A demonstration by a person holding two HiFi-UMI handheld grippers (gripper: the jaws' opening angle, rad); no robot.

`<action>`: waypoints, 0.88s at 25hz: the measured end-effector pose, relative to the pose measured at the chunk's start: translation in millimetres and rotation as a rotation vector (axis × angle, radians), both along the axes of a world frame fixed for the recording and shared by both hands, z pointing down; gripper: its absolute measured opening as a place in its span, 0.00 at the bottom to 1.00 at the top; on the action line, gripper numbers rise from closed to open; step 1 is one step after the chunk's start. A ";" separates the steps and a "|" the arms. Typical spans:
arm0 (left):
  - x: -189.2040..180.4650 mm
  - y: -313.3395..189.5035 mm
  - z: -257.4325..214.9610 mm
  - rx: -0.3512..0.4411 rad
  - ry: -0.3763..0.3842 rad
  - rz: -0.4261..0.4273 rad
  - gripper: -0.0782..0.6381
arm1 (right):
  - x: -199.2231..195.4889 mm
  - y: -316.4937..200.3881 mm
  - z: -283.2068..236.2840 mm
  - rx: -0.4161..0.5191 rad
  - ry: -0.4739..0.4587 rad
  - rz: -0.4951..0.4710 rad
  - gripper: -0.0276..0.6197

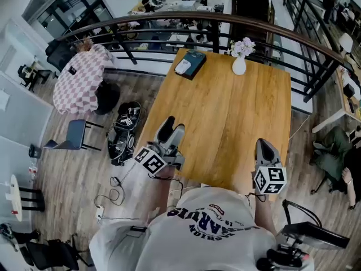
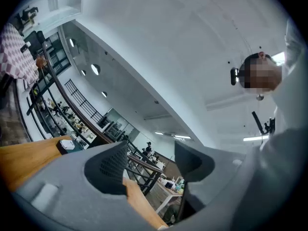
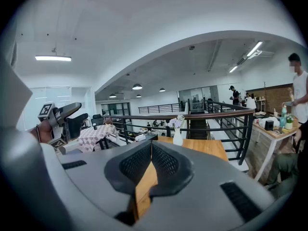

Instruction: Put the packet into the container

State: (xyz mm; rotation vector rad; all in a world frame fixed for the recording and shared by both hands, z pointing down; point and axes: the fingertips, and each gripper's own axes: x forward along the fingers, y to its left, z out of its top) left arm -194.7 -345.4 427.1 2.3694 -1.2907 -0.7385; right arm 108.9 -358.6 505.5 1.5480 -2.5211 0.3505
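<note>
Close to your chest: left gripper [image 1: 171,127] spread, right gripper [image 1: 263,147] pressed together, both empty. Packet [image 1: 183,66] sits far across the table [image 1: 237,123], so you likely haven't started the reach.

Packet [image 1: 182,67] atop teal container [image 1: 196,61] (far corner)

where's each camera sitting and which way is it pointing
Head view: on the person's head, looking steeply down at the wooden table; shirt, left gripper and right gripper show.
Left gripper view: on the left gripper, tilted up at the ceiling; its open jaws and a sleeve show.
Right gripper view: on the right gripper, looking across the table toward the vase; its shut jaws show.
Shared: head and right gripper views both show the vase.
</note>
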 end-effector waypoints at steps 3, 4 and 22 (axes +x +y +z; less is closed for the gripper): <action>7.1 10.5 -9.0 0.077 -0.071 0.026 0.11 | 4.3 -3.2 -2.4 0.005 0.004 0.010 0.05; 9.5 10.6 -10.5 0.090 -0.089 0.036 0.11 | 6.0 -3.5 -2.9 0.007 0.004 0.019 0.05; 40.1 -16.7 31.7 0.083 -0.533 0.084 0.11 | 4.0 23.3 -15.3 0.076 0.043 0.131 0.05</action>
